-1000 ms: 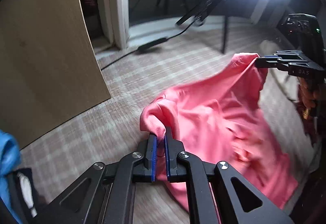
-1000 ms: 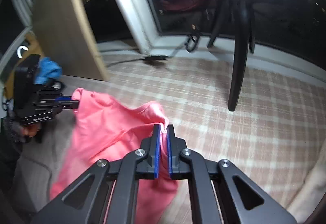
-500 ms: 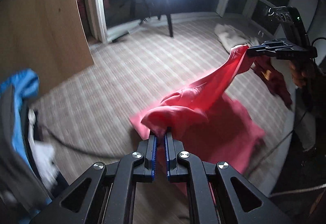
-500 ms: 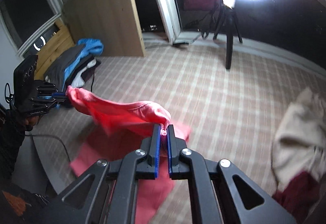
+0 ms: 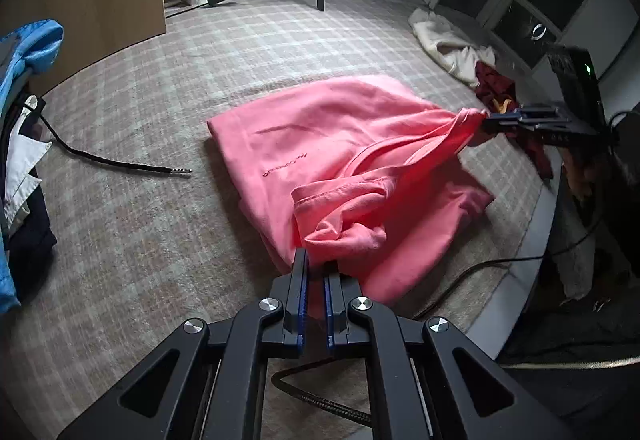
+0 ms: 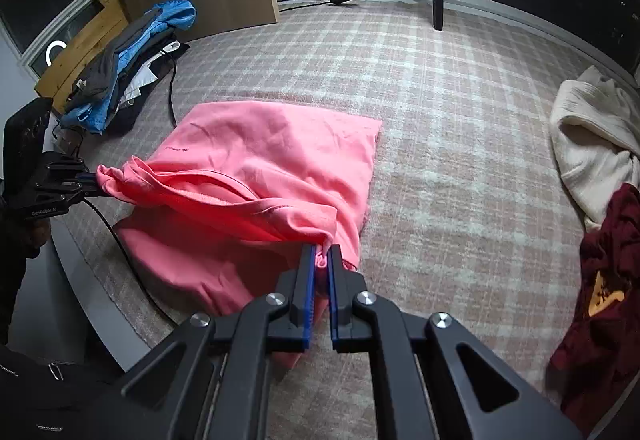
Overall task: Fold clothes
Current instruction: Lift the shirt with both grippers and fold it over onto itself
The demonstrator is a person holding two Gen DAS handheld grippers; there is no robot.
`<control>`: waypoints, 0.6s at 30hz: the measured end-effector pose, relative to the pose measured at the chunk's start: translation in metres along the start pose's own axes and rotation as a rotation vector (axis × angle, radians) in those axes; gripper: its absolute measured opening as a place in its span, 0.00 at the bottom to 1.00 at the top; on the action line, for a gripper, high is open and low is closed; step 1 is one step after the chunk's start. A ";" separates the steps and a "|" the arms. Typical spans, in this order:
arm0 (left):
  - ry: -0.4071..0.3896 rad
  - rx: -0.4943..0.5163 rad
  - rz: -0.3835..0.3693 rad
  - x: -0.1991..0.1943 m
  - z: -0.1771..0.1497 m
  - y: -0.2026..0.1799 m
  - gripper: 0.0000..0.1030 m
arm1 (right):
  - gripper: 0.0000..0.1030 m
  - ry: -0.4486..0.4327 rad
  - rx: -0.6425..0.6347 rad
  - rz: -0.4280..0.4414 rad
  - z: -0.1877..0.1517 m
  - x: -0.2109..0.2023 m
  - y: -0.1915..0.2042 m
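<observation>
**Folding barely begun: first garment only**

Lying on the checked rug [image 6: 460, 111], pink shirt [image 6: 280, 155], far part flat. Near edge lifted, pinched at either end by left gripper [image 5: 315, 266] and right gripper [image 6: 321, 260], jaws closed on cloth. No finished fold; white garment [image 6: 588, 143] and dark red garment [image 6: 600, 280] untouched.

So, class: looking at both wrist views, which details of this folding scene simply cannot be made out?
- Small print on the pink shirt: too small to read in either view.
- Design on the maroon garment: cut off by the right wrist view's edge.
- Items in the clothes pile: overlapped, uncountable.
- Shirt's underside: hidden against the carpet.
</observation>
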State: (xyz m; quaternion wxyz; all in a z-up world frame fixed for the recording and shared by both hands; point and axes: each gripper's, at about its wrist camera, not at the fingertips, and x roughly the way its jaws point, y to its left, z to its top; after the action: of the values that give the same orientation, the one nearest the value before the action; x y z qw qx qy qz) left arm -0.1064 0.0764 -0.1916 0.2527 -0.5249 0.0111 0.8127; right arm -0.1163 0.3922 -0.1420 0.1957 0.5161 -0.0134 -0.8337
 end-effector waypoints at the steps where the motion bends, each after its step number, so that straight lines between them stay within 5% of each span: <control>1: -0.015 -0.006 -0.008 -0.005 0.002 -0.001 0.06 | 0.06 -0.019 0.001 0.007 0.001 -0.006 0.002; 10: -0.178 -0.031 -0.040 -0.061 0.032 -0.001 0.06 | 0.06 -0.143 -0.001 -0.003 0.028 -0.054 0.002; 13: -0.068 -0.037 -0.020 -0.026 0.000 0.003 0.05 | 0.06 -0.094 0.016 0.002 0.007 -0.037 0.000; 18: 0.146 -0.012 0.034 0.016 -0.045 0.000 0.07 | 0.07 0.148 -0.039 -0.054 -0.045 0.018 0.004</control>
State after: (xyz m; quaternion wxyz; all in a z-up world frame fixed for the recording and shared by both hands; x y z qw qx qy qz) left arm -0.0732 0.0698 -0.2258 0.2342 -0.5842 0.0335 0.7764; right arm -0.0828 0.3907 -0.1776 0.1836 0.5726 0.0312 -0.7984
